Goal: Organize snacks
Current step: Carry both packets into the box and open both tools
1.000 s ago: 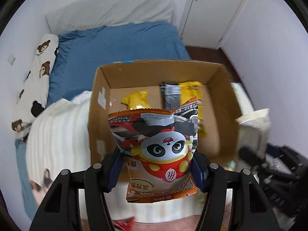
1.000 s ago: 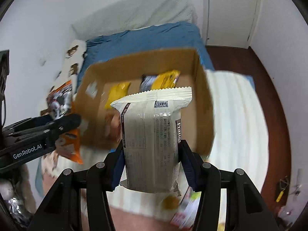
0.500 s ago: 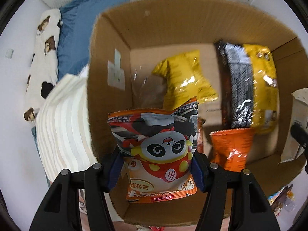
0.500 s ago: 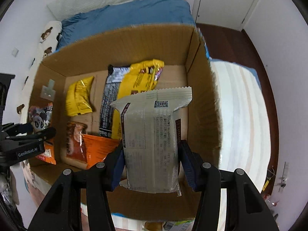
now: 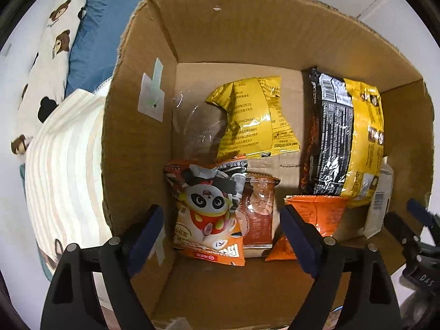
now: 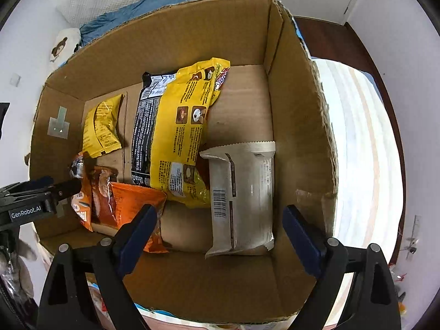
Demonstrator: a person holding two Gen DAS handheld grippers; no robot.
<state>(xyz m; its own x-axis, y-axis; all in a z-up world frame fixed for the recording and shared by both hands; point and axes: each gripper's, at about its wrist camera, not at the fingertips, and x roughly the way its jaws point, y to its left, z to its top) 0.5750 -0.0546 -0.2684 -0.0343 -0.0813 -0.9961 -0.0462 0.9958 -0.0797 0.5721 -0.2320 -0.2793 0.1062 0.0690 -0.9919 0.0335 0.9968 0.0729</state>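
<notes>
While the left gripper (image 5: 221, 227) points down into the cardboard box (image 5: 247, 27), its jaws have just been opening and now stand wide, holding nothing. Between them, in the lower middle of the left wrist view, the panda snack bag (image 5: 206, 209) lies on the box floor clear of both pads, just beside a brown snack pack (image 5: 258, 214). An orange bag (image 5: 316, 217) sits to the right, a yellow packet (image 5: 255, 118) above, and a black-and-yellow bag (image 5: 346, 137) at upper right.

Seen from the right wrist, the right gripper (image 6: 220, 233) has likewise just been opening; its jaws are spread wide and grip nothing. The white wrapped snack (image 6: 242, 195) rests on the floor of the box between them, free of the pads, near the right wall and touching the black-and-yellow bag at centre. At the left edge the left gripper hangs over the panda snack bag.
</notes>
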